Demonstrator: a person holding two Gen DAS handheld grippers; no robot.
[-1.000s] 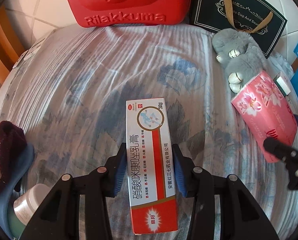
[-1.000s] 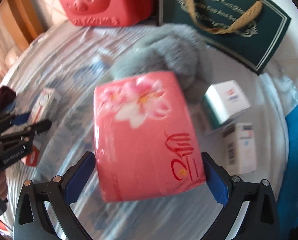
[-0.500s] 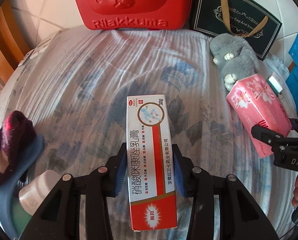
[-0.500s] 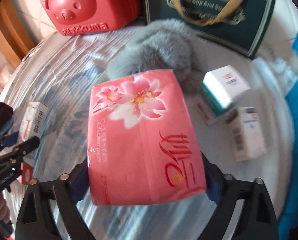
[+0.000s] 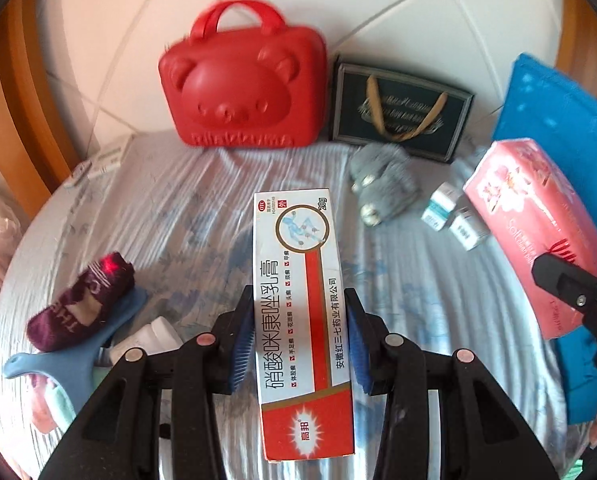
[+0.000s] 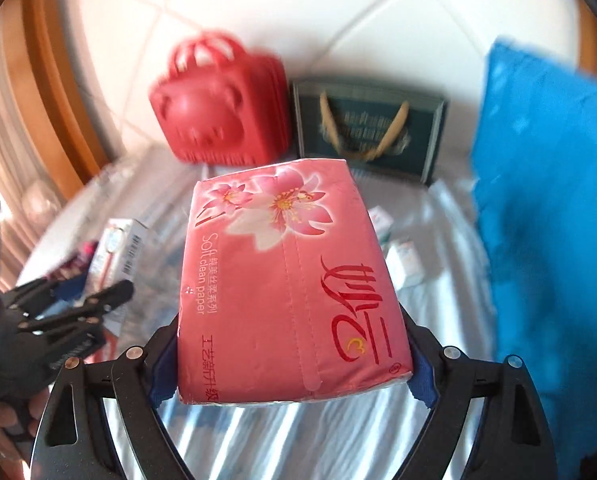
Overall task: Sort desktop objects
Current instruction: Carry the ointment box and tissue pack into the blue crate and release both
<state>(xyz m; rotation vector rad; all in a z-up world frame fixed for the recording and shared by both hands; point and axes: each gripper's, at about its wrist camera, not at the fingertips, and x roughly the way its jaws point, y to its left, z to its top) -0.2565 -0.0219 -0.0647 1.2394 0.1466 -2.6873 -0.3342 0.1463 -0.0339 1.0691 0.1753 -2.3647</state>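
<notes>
Our left gripper (image 5: 300, 340) has its jaws clamped on the sides of a long red-and-white ointment box (image 5: 300, 304), held clear above the bed (image 5: 202, 216); its print is Chinese, with "20g" at the far corner. Our right gripper (image 6: 294, 364) has its jaws closing on a pink tissue pack (image 6: 290, 284) between them, blue pads pressed into its sides, also held above the sheet. We read "Soft clean paper" along it, beside large red Chinese characters and printed flowers.

Nearer on the bed, at left, a maroon knitted piece (image 5: 82, 304) lies on a blue shoehorn-like thing (image 5: 74, 356), a white bottle (image 5: 146, 340) just beside it. Further on lie a grey plush toy (image 5: 382, 184) and small white-and-green boxes (image 5: 454, 216). At the back a red bear-faced case (image 5: 238, 84) stands beside a dark gift bag (image 5: 402, 112) with gold handles; its lettering is too blurred to read. A blue cushion (image 6: 546, 200) stands at right.
</notes>
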